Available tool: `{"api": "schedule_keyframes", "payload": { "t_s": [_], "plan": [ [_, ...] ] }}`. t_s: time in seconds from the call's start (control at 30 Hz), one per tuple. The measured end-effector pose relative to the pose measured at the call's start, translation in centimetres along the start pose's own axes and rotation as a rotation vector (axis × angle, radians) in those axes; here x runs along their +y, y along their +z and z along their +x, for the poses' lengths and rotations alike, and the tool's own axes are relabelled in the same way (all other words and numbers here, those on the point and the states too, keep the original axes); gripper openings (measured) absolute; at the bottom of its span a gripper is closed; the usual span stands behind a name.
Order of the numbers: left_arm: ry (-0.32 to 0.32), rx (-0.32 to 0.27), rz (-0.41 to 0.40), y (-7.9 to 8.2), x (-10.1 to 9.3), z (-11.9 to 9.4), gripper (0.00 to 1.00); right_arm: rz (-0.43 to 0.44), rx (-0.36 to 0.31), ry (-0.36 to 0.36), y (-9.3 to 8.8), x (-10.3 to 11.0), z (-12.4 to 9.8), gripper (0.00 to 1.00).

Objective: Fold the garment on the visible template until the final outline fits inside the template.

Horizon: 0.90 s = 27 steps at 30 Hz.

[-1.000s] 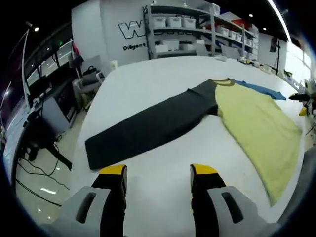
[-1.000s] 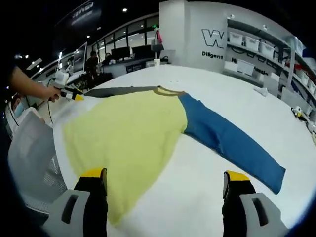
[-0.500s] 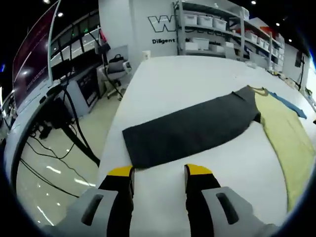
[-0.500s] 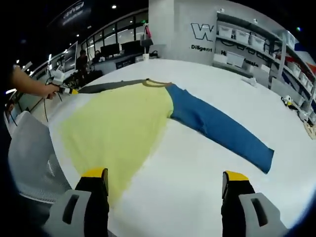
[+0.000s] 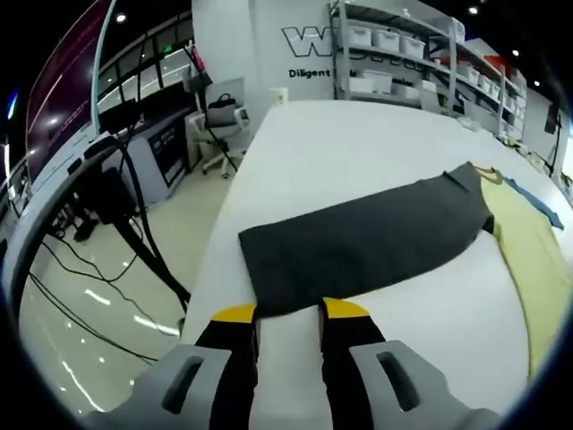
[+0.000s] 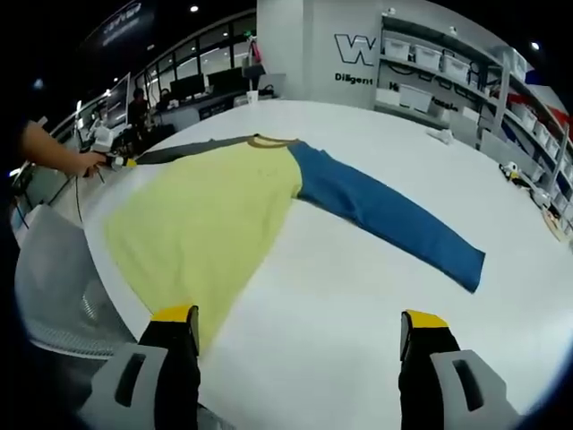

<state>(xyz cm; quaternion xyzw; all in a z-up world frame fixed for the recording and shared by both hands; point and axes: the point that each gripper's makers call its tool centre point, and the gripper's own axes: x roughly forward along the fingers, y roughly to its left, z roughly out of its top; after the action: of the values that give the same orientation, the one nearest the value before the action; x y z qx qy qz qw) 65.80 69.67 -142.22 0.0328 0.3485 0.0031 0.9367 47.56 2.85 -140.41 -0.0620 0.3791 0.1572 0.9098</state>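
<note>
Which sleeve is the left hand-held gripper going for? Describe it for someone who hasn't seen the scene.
On the big white table lies one shirt with a yellow body. The sleeve in question is the dark grey sleeve, stretched toward the table's edge, its cuff just ahead of the left hand-held gripper. The other sleeve is blue.

Bright, even indoor light in both views.
Ceiling lamps (image 5: 119, 17) give small glare spots, and the glossy floor (image 5: 89, 305) reflects them. The white table (image 6: 358, 269) has almost no shadows. Fisheye bending is strong near the edges; the far shelves (image 5: 403, 54) look slightly soft.
</note>
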Motion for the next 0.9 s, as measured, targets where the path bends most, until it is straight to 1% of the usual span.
{"api": "schedule_keyframes", "payload": {
  "t_s": [0.1,0.17,0.23,0.27,0.3,0.33,0.37,0.4,0.47,0.5,0.57,0.6,0.63,0.67,0.7,0.73,0.77,0.8,0.83,0.87,0.9],
  "plan": [
    [0.004,0.001,-0.015,0.1,0.4,0.1,0.21,0.008,-0.002,-0.005,0.0,-0.1,-0.2,0.9],
    [-0.001,-0.002,-0.047,0.2,0.5,0.0,0.21,0.006,0.004,-0.008,-0.2,-0.1,-0.3,0.9],
    [-0.001,-0.007,-0.062,0.2,0.6,0.1,0.21,0.004,0.006,-0.011,-0.3,-0.2,-0.4,0.9],
    [-0.006,-0.01,-0.081,0.3,0.6,0.1,0.21,0.008,0.005,-0.012,-0.3,-0.2,-0.5,0.9],
    [-0.014,-0.015,-0.118,0.4,0.5,0.1,0.21,0.01,0.005,-0.014,-0.4,-0.2,-0.6,0.9],
    [-0.009,-0.023,-0.167,0.5,0.7,0.2,0.21,0.011,0.006,-0.015,-0.4,-0.2,-0.6,0.9],
    [-0.014,-0.026,-0.19,0.6,0.7,0.3,0.21,0.012,0.006,-0.015,-0.5,-0.3,-0.6,0.9],
    [-0.018,-0.039,-0.236,0.8,0.7,0.1,0.21,0.012,0.009,-0.015,-0.6,-0.3,-0.6,0.89],
    [-0.013,-0.048,-0.258,0.9,0.9,0.1,0.22,0.011,0.018,-0.018,-0.8,-0.3,-0.7,0.89],
    [-0.006,-0.035,-0.272,0.6,1.0,0.0,0.2,0.011,0.019,-0.018,-0.8,-0.3,-0.7,0.89],
    [0.008,-0.032,-0.248,0.5,1.2,0.1,0.11,0.012,0.017,-0.02,-0.8,-0.3,-0.8,0.89],
    [0.013,-0.025,-0.233,0.4,1.7,0.8,0.08,0.014,0.018,-0.02,-0.9,-0.3,-0.8,0.89],
    [0.016,-0.032,-0.228,0.5,2.0,1.2,0.07,0.012,0.019,-0.021,-1.0,-0.2,-0.9,0.89],
    [0.016,-0.024,-0.23,0.4,2.4,2.0,0.07,0.012,0.021,-0.021,-1.1,-0.2,-0.9,0.89],
    [0.019,-0.025,-0.224,0.4,2.6,2.3,0.05,0.013,0.024,-0.02,-1.2,-0.2,-0.9,0.89],
    [0.027,-0.026,-0.186,0.3,2.9,2.8,0.03,0.014,0.025,-0.019,-1.3,-0.2,-0.9,0.89],
    [0.021,-0.027,-0.148,0.4,3.0,2.9,0.02,0.014,0.029,-0.019,-1.4,-0.1,-1.0,0.88],
    [0.019,-0.019,-0.132,0.4,2.5,2.7,0.01,0.015,0.032,-0.018,-1.6,-0.1,-1.0,0.88],
    [0.02,-0.011,-0.122,0.4,2.4,2.6,0.01,0.018,0.033,-0.016,-1.6,0.0,-1.0,0.88],
    [0.015,0.0,-0.096,0.4,2.1,2.2,0.01,0.02,0.033,-0.014,-1.7,0.1,-1.0,0.87],
    [0.012,0.006,-0.093,0.4,2.0,2.1,0.0,0.021,0.032,-0.013,-1.7,0.1,-1.0,0.87]
  ]
}}
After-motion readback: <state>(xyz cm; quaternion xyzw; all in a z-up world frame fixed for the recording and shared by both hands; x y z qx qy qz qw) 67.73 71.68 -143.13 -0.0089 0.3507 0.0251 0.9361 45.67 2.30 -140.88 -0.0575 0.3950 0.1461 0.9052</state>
